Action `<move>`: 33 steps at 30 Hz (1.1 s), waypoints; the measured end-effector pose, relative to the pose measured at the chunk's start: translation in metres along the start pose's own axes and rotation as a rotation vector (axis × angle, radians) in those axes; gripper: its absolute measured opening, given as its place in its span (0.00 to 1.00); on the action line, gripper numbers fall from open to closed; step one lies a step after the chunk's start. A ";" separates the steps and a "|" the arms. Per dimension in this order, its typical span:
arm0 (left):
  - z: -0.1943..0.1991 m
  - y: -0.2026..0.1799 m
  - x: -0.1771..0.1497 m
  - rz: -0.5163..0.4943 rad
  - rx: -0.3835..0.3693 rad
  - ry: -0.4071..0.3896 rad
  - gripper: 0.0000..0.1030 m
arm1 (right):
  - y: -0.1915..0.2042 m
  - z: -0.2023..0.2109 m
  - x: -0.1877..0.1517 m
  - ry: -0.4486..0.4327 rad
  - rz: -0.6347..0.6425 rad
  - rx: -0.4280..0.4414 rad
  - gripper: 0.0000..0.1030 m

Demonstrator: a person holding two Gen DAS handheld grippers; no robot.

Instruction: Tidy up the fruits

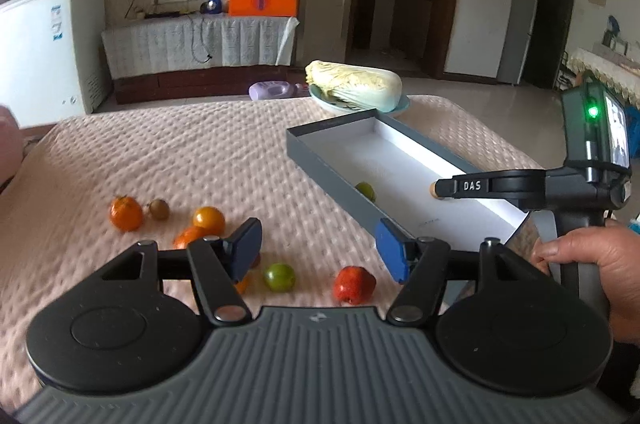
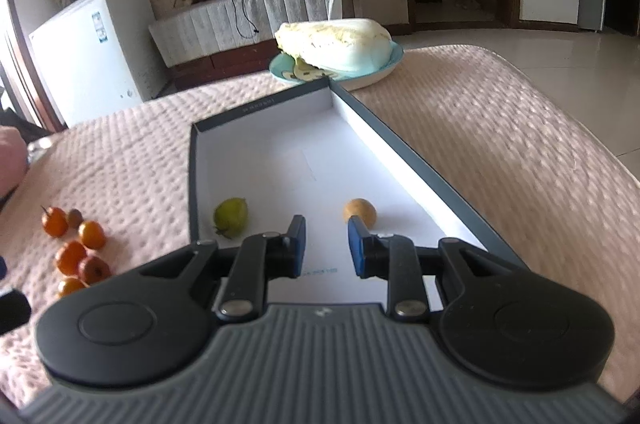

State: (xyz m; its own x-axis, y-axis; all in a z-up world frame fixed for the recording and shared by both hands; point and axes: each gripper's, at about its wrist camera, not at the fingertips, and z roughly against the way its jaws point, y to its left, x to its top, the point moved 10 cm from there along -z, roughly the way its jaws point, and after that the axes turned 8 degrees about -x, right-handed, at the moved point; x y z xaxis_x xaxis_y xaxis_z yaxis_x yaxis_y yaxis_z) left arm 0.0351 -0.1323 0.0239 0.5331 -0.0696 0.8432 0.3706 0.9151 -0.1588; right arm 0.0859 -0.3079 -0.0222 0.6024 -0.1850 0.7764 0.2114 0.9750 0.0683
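A long grey box [image 1: 320,159] with a white inside [image 2: 280,167] lies on the pink quilted table. In it sit a green fruit [image 2: 231,217] and a brown fruit [image 2: 359,212]. My right gripper [image 2: 326,244] is open and empty, just above the box's near end. It also shows in the left wrist view [image 1: 434,191]. My left gripper [image 1: 318,248] is open and empty over loose fruits: a green one [image 1: 279,276], a red one [image 1: 354,284], several orange ones [image 1: 126,212] and a small brown one [image 1: 159,209].
A cabbage [image 1: 354,84] on a blue plate [image 2: 280,69] stands behind the box at the table's far edge. A purple bottle [image 1: 272,90] lies beyond it. A white freezer [image 1: 44,47] is at the far left.
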 end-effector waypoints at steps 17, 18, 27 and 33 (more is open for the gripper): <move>0.033 0.062 -0.019 0.025 0.160 0.011 0.67 | 0.075 0.054 -0.014 -0.063 0.126 0.246 0.26; 0.035 0.065 -0.019 0.027 0.164 0.008 0.67 | 0.079 0.056 -0.018 -0.057 0.135 0.261 0.26; 0.029 0.080 -0.029 0.024 0.168 0.014 0.67 | 0.115 0.053 -0.052 0.022 0.327 0.297 0.26; 0.008 0.076 -0.036 0.001 0.139 0.047 0.66 | 0.116 0.044 -0.068 0.054 0.419 0.240 0.26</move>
State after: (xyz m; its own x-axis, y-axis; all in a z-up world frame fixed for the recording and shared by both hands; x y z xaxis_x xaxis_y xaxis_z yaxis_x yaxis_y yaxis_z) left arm 0.0373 -0.0571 -0.0146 0.5695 -0.0836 0.8177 0.2628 0.9611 -0.0848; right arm 0.0355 -0.1768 -0.0400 0.6384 0.2302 0.7345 -0.2379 0.9665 -0.0960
